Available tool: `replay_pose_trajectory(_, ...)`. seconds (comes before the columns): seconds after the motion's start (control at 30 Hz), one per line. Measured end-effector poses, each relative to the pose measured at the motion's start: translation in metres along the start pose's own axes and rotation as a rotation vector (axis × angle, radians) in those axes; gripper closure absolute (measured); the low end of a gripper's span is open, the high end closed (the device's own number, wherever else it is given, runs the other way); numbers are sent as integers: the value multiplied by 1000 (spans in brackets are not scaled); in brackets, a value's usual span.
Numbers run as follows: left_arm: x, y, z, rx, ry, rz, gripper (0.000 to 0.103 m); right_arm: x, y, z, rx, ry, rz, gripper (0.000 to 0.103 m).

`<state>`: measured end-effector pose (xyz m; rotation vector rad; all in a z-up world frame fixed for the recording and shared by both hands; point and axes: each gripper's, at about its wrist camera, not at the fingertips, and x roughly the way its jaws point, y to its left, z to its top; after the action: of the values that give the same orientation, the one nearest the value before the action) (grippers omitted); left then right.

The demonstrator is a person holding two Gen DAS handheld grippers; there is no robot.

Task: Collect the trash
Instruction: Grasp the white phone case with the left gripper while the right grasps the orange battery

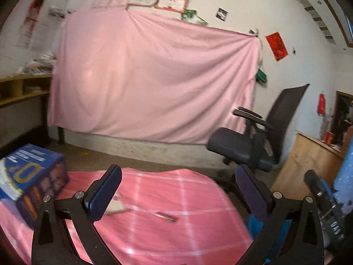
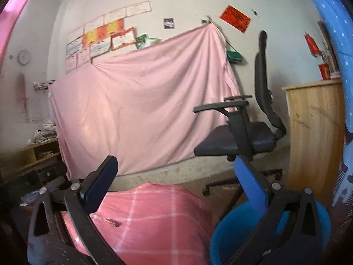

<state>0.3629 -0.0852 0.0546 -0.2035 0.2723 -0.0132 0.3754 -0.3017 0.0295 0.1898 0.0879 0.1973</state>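
On the pink checked tabletop (image 1: 167, 238), a small reddish wrapper (image 1: 166, 216) is lying flat and blurred beside a pale scrap (image 1: 116, 206). Both left tongs (image 1: 178, 183) and right tongs (image 2: 176, 176) are hanging released, grasping nothing, near a blue bin (image 2: 229, 231).

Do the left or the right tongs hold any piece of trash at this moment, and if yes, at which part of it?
Nothing is held. The left tongs and the right tongs are both open, with nothing between their fingers.

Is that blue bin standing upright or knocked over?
Upright: the round blue plastic bin shows its open mouth facing up, beside the pink checked tablecloth.
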Motion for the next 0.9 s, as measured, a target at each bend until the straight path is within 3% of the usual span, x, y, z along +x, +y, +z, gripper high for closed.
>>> replay_pose_trajectory(0.13,-13,23,-7,1,-49,68,2,2,19,-5,-48,-15,42,0)
replay_pose_trajectory(0.47,-20,64,-35,48,-74,188,2,16,61,-23,-166,12,96,0)
replay_pose_trajectory(0.7,-8,75,-50,98,-55,208,2,32,77,-36,-209,80,135,0)
replay_pose_trajectory(0.9,9,80,-59,135,-4,188,2,62,82,-52,-228,210,164,0)
